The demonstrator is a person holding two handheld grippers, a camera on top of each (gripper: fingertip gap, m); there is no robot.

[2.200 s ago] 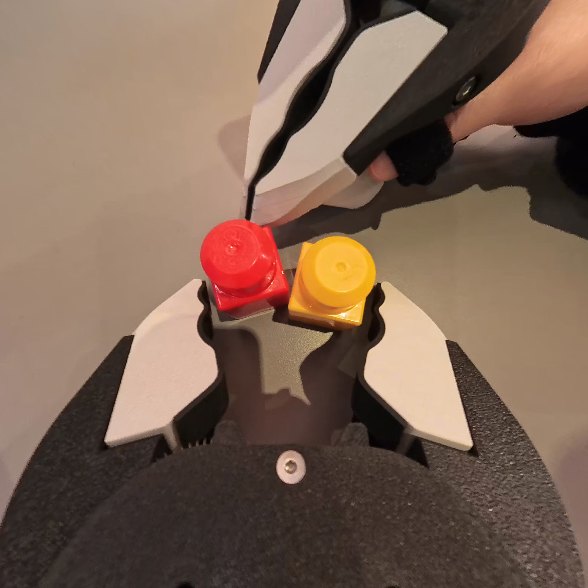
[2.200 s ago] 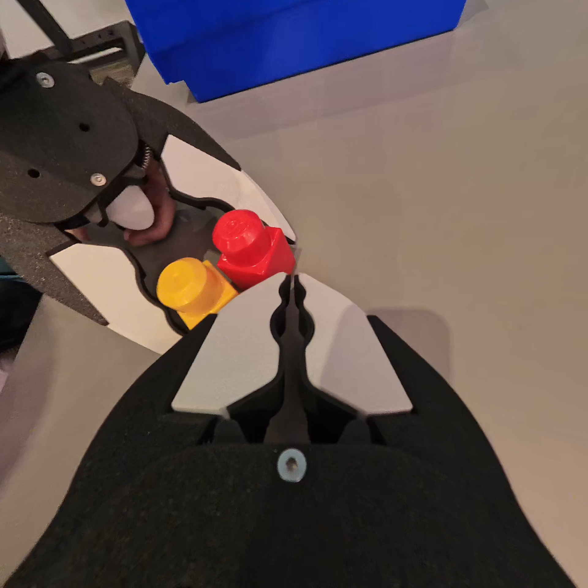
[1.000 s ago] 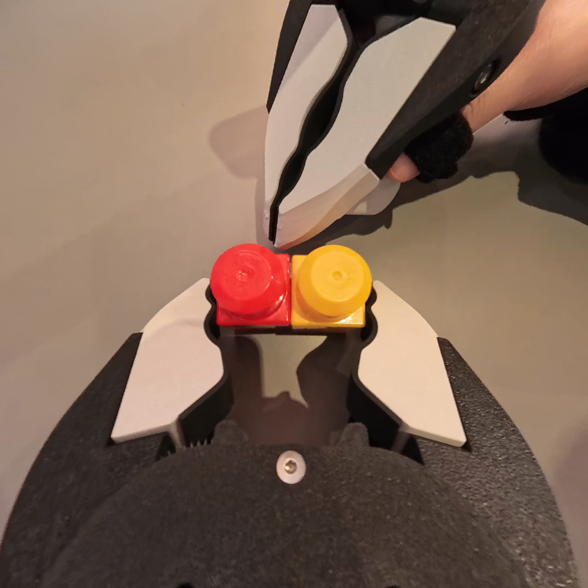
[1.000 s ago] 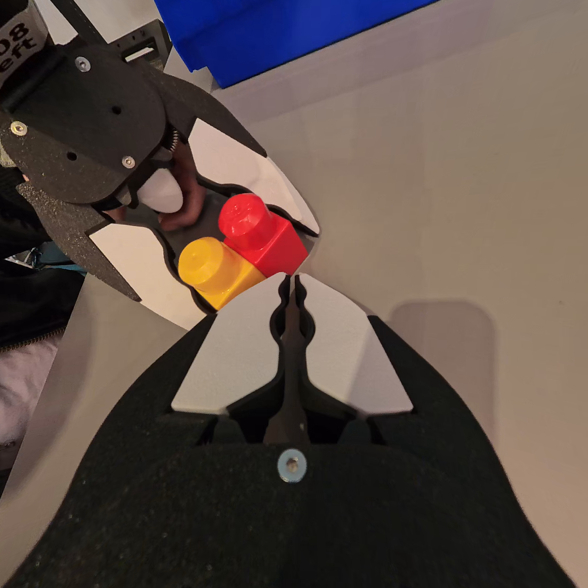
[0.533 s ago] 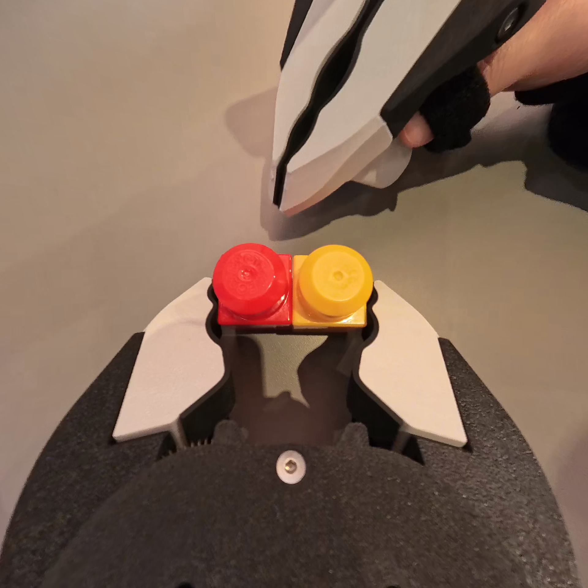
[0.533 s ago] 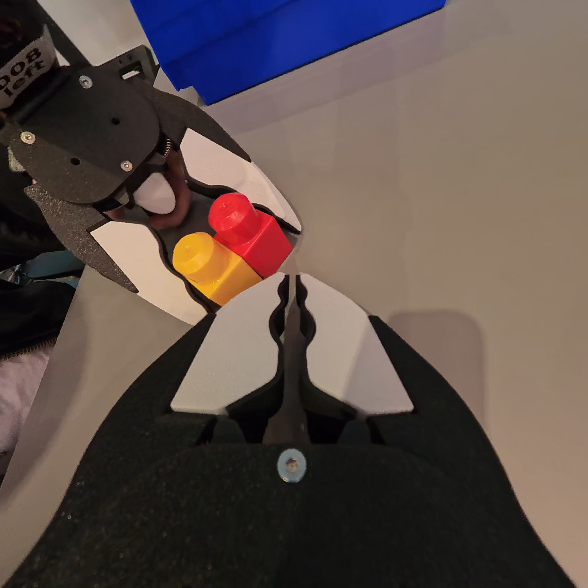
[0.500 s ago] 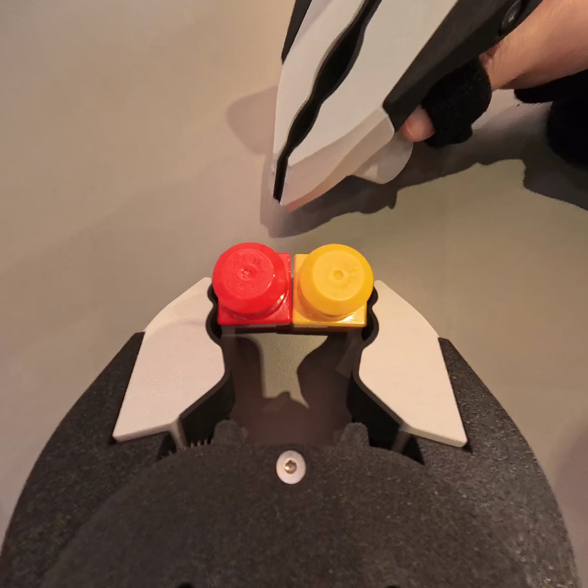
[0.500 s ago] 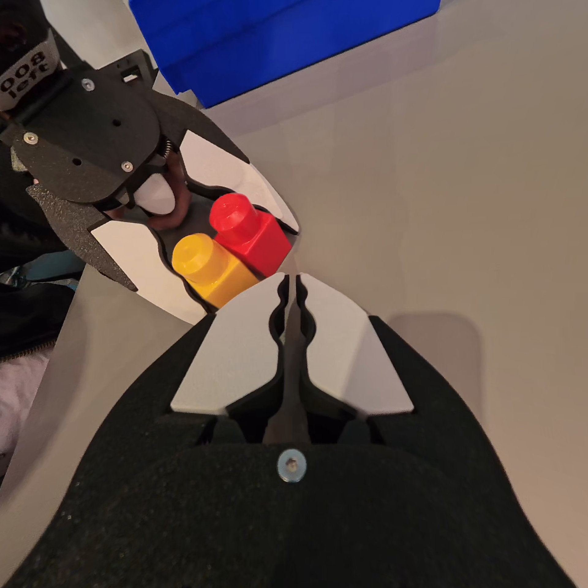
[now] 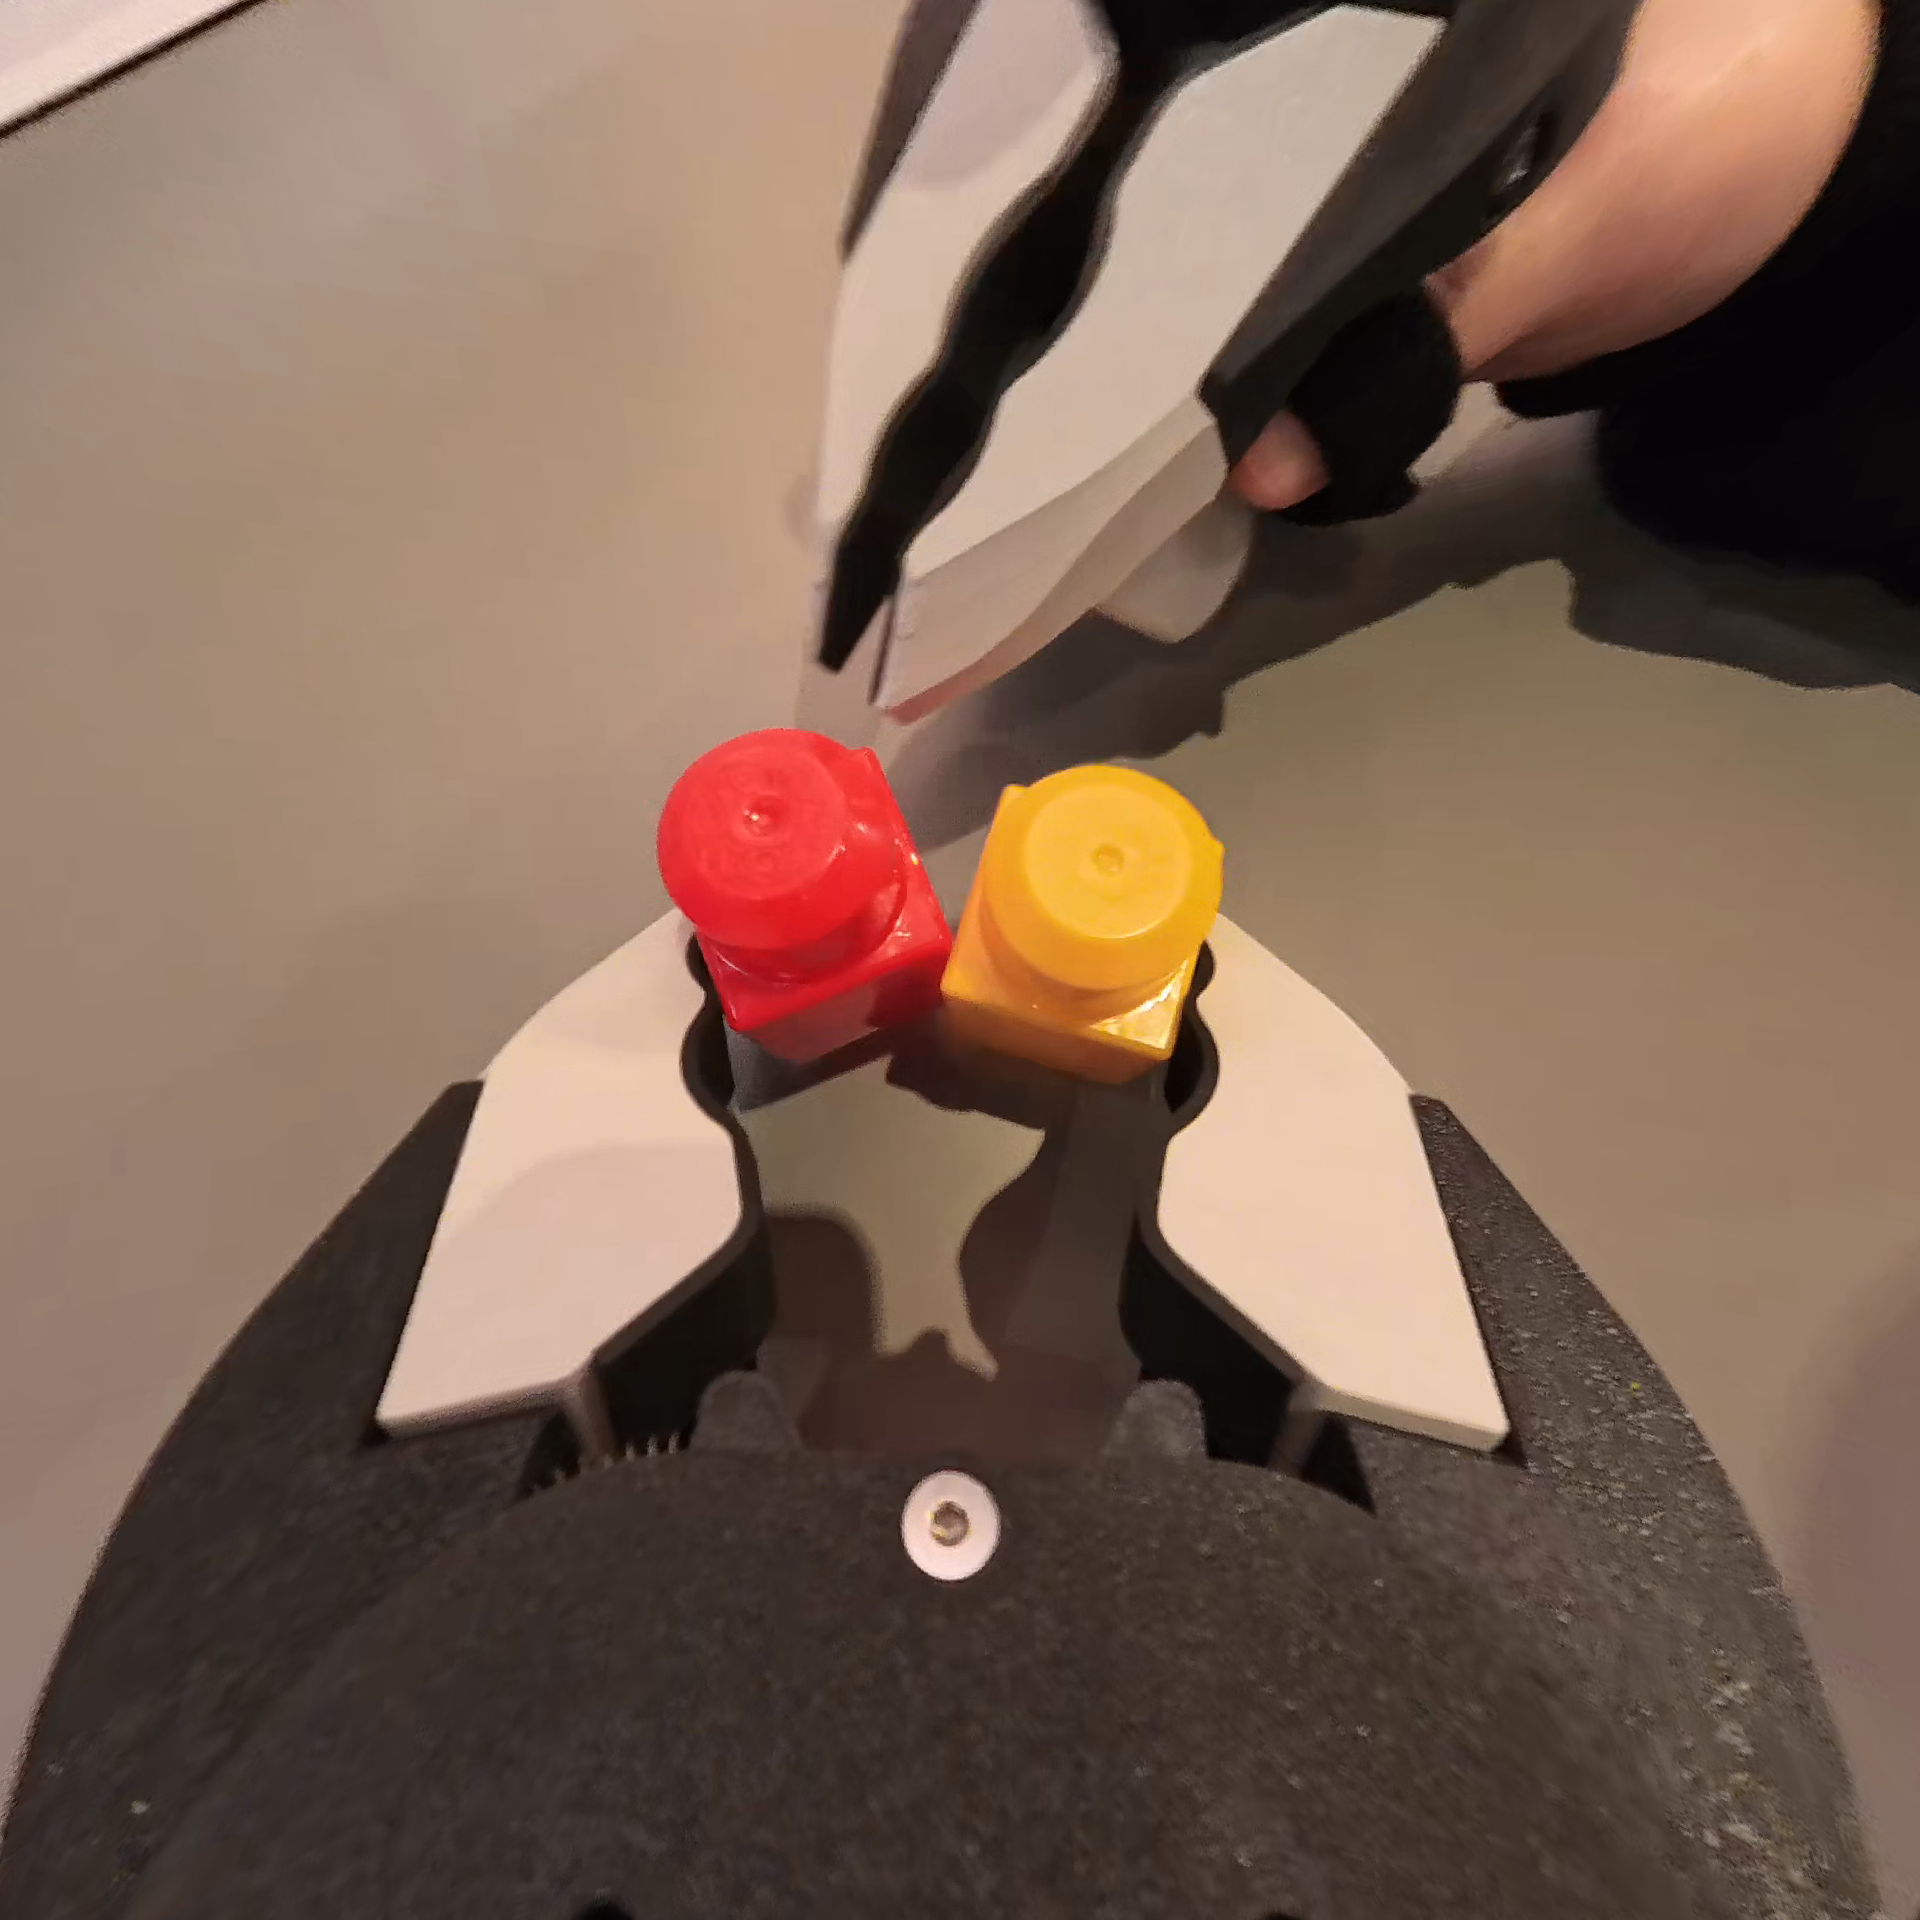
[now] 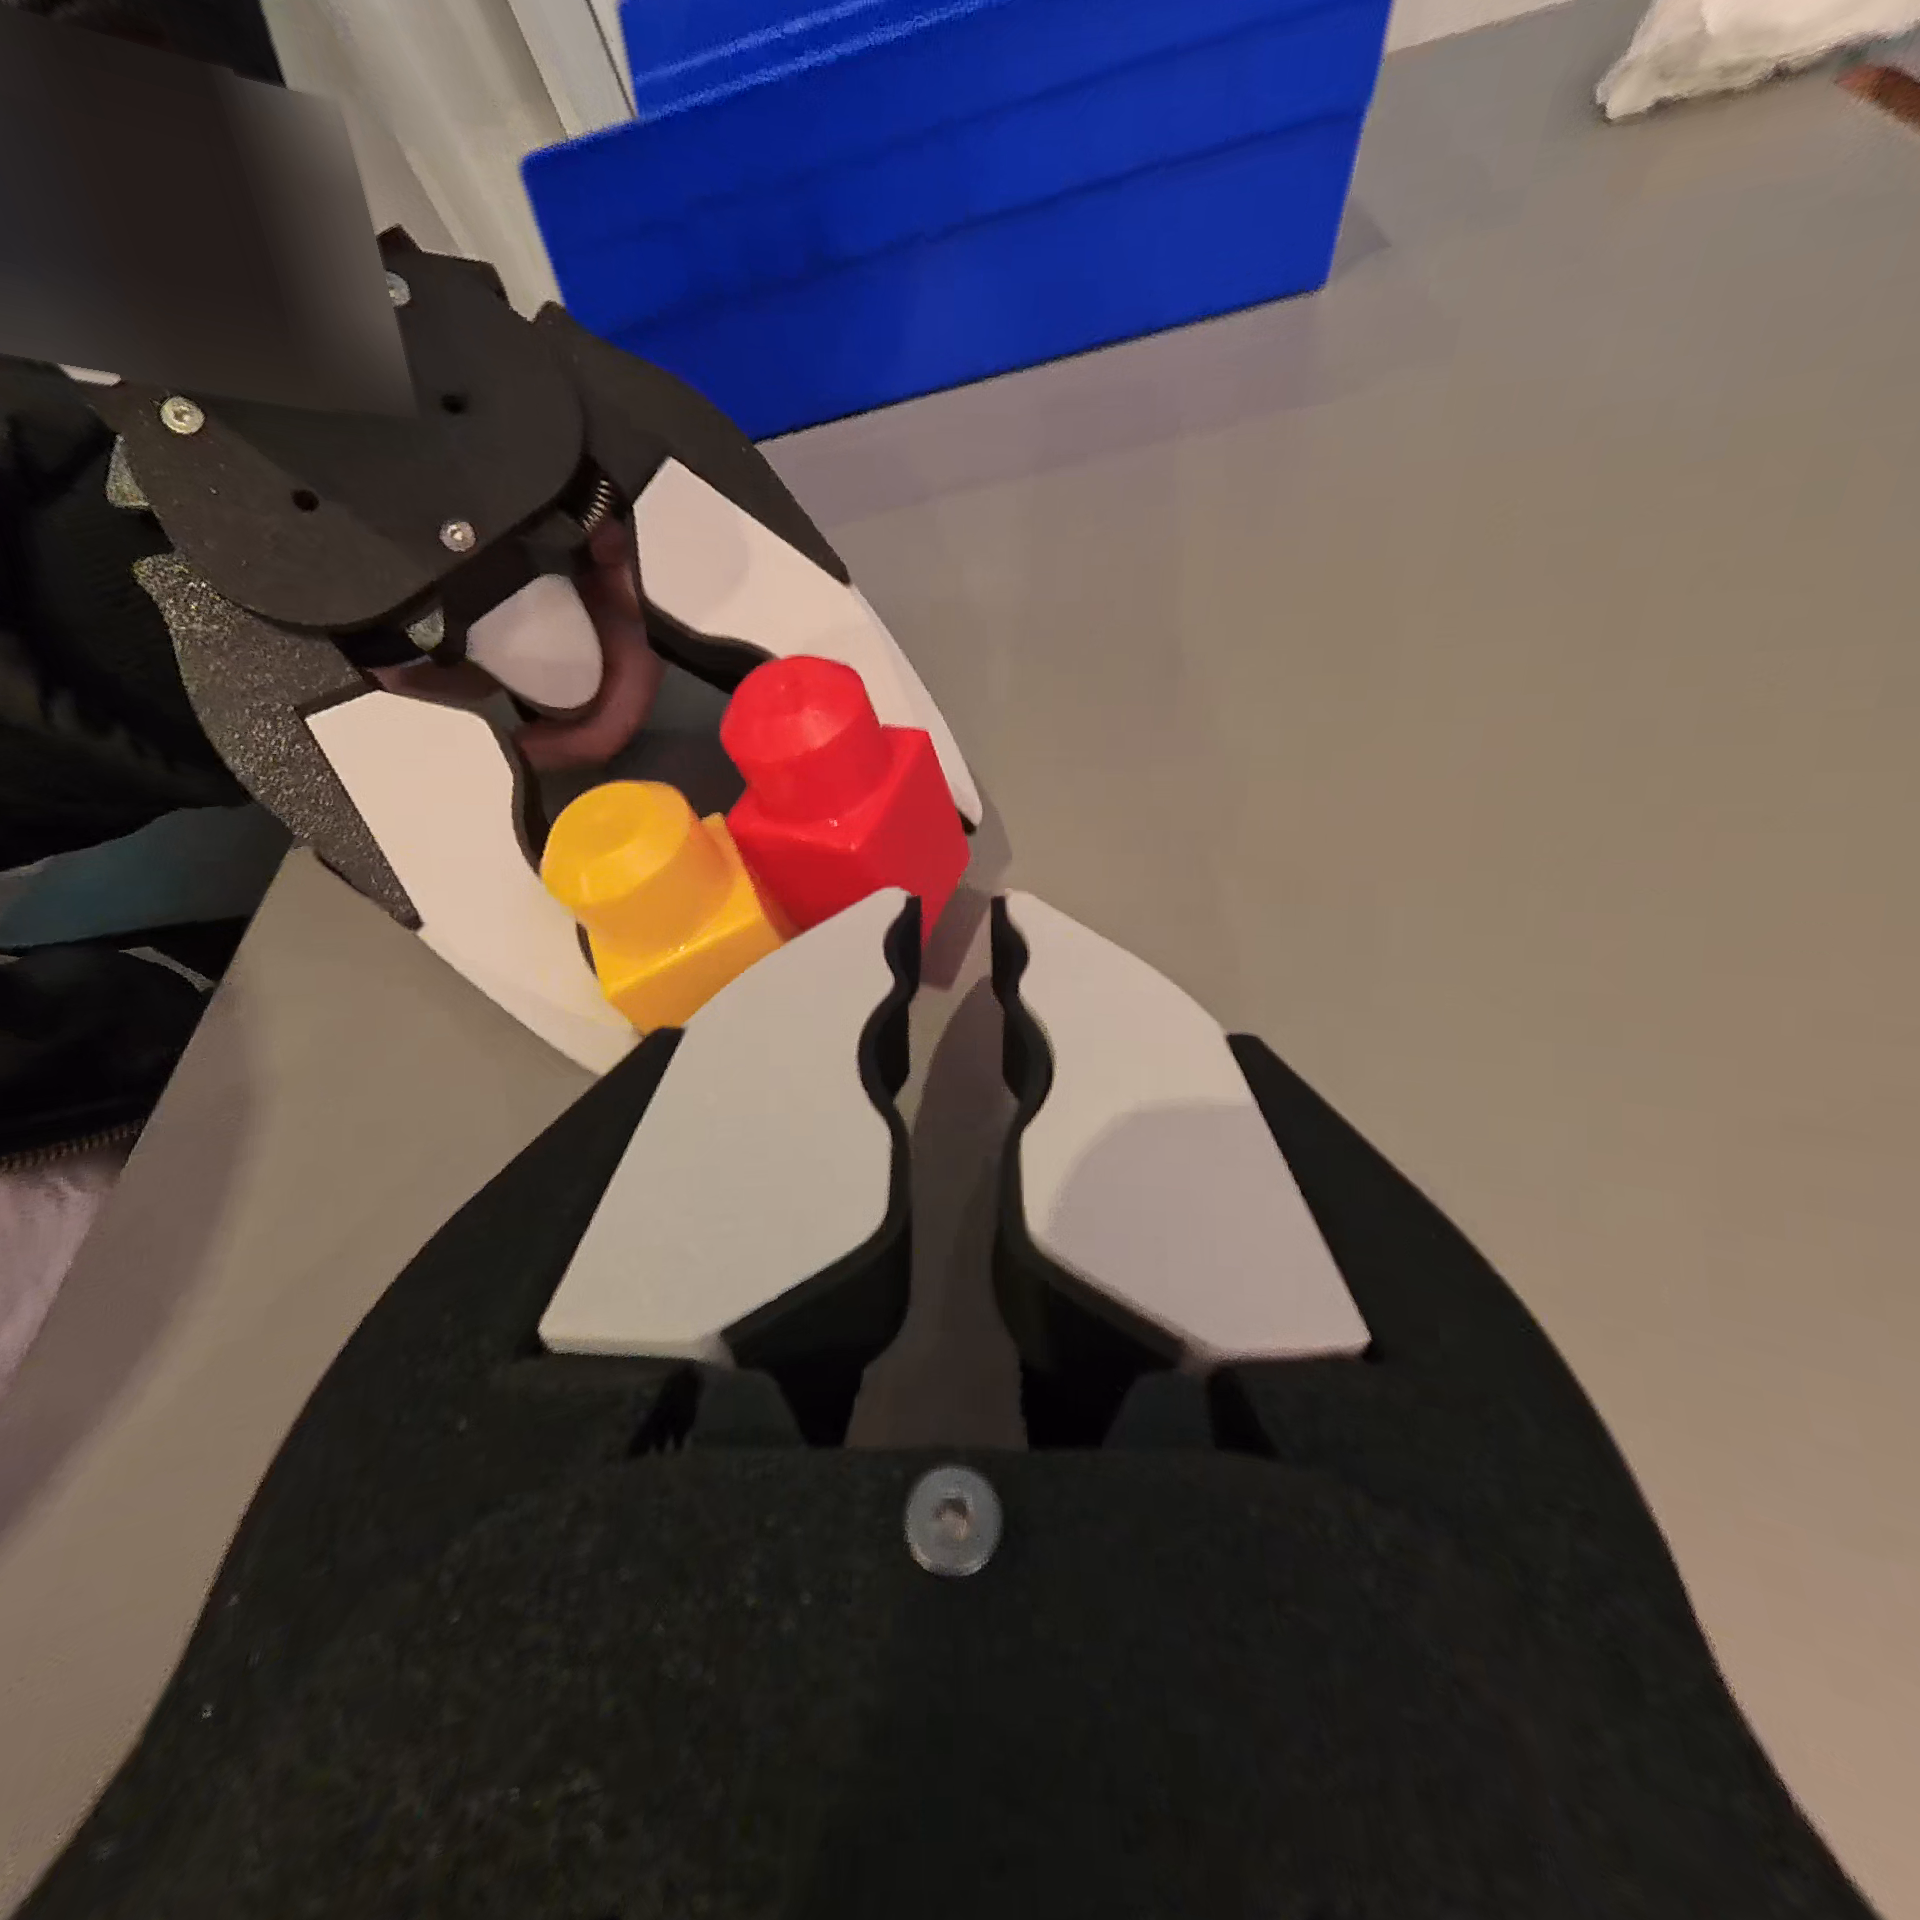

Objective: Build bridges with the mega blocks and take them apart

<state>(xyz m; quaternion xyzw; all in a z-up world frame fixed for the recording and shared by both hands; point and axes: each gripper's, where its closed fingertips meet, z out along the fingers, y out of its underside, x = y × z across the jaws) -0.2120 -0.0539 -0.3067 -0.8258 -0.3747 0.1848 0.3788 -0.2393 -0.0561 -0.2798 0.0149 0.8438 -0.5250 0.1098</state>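
A red block (image 9: pixel 800 894) and a yellow block (image 9: pixel 1091 914) sit side by side between the fingertips of my left gripper (image 9: pixel 940 956), which is shut on the pair. They are skewed into a V and touch only at their near corners. My right gripper (image 9: pixel 857 665) hovers just beyond the red block, slightly open and empty. In the right wrist view my right gripper (image 10: pixel 951 909) points at the red block (image 10: pixel 842 810), with the yellow block (image 10: pixel 655 904) to its left. Both blocks lie between the left gripper's white fingers (image 10: pixel 416 810).
A blue bin (image 10: pixel 987 208) stands on the grey table (image 10: pixel 1455 727) behind the blocks. A person's hand (image 9: pixel 1714 208) holds the right gripper. The table's edge runs along the lower left (image 10: pixel 208 987). Something white lies at the far right (image 10: pixel 1766 42). The left gripper's tips are roughly 4 centimetres from the right gripper's.
The two blocks were pressed flush in a straight row and are now skewed apart. My right gripper came back down close to the red block and its jaws have parted a little.
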